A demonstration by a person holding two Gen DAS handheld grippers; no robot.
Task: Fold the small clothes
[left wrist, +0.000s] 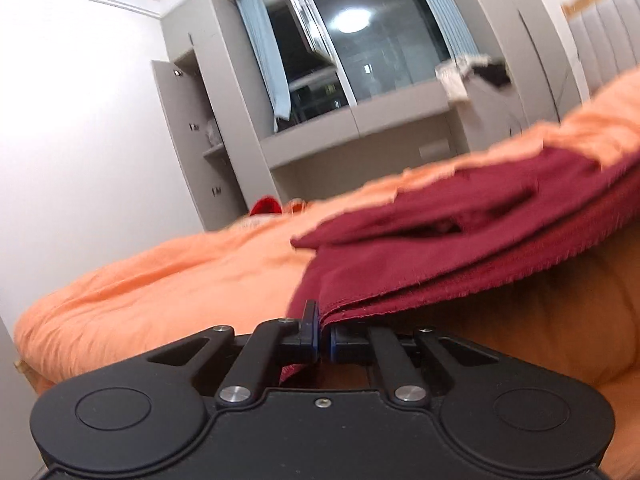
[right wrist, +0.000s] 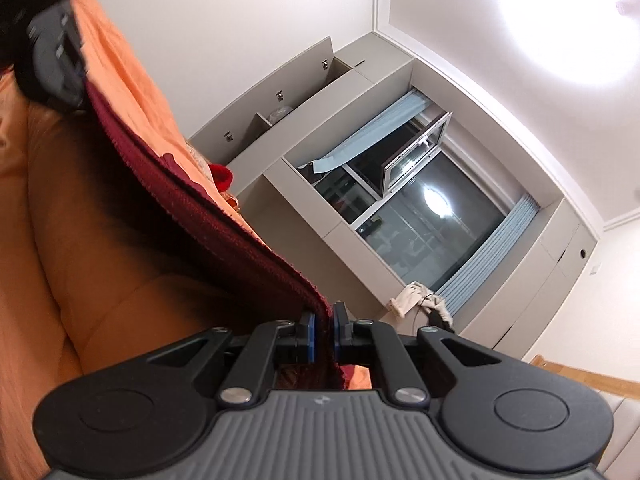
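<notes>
On the orange bedspread [left wrist: 160, 280], a dark red garment [left wrist: 460, 236] is seen lying partly flat, with its near edge lifted clear of the bed. That edge is pinched at one corner by the left gripper [left wrist: 325, 340], whose jaws are closed tight on the cloth; in the left wrist view the hem is seen to run straight into the narrow slit between the blue pads. The opposite end of the same raised edge is clamped by the right gripper [right wrist: 323, 334], its jaws likewise drawn together with the red fabric caught between them. In the right wrist view the frayed hem is stretched away from the pads toward the upper left, where the left gripper [right wrist: 60, 64] is seen, blurred, at the far end of it. Beyond the bed, a grey cabinet [left wrist: 192, 140] with an open door and a dark window [left wrist: 360, 48] with blue curtains are visible
</notes>
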